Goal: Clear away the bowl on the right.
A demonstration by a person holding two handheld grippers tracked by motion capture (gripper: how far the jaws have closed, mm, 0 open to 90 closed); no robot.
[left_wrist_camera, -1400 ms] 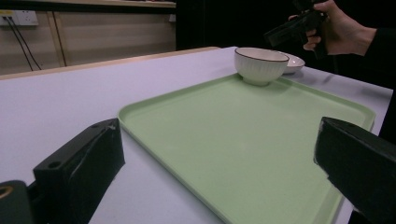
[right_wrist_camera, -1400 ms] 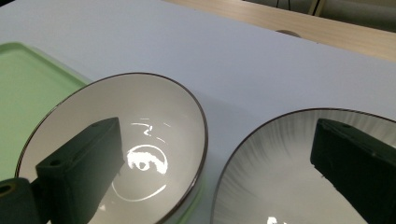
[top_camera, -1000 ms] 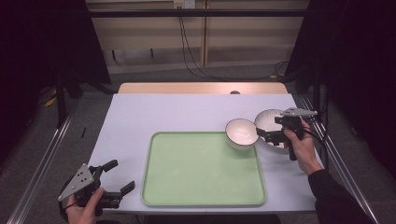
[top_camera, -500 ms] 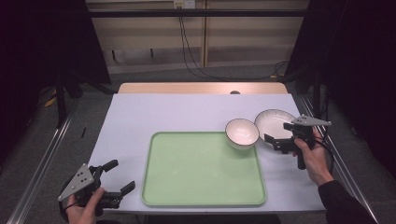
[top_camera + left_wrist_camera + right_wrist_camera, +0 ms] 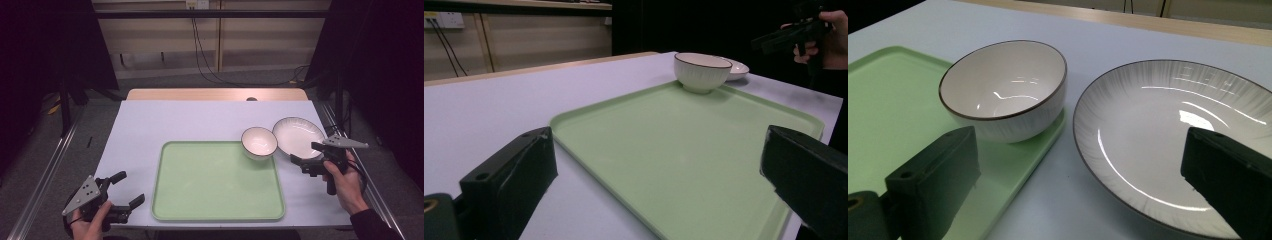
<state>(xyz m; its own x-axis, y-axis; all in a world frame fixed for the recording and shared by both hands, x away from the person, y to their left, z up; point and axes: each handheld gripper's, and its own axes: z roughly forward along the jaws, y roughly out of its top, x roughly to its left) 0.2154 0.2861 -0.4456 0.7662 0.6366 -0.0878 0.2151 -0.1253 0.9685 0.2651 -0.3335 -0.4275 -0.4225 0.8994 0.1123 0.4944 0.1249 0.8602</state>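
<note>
A pale green tray (image 5: 218, 187) lies near the front of the white table (image 5: 175, 120). A white bowl (image 5: 259, 142) with a dark rim sits on the tray's far right corner, tilted over the edge. A white plate (image 5: 298, 137) rests on the table just beside the bowl, to its right. The right gripper (image 5: 306, 158) is held near the plate's front edge, jaws apart and empty. The left gripper (image 5: 127, 188) sits at the table's front left corner, jaws likewise apart, holding nothing.
</note>
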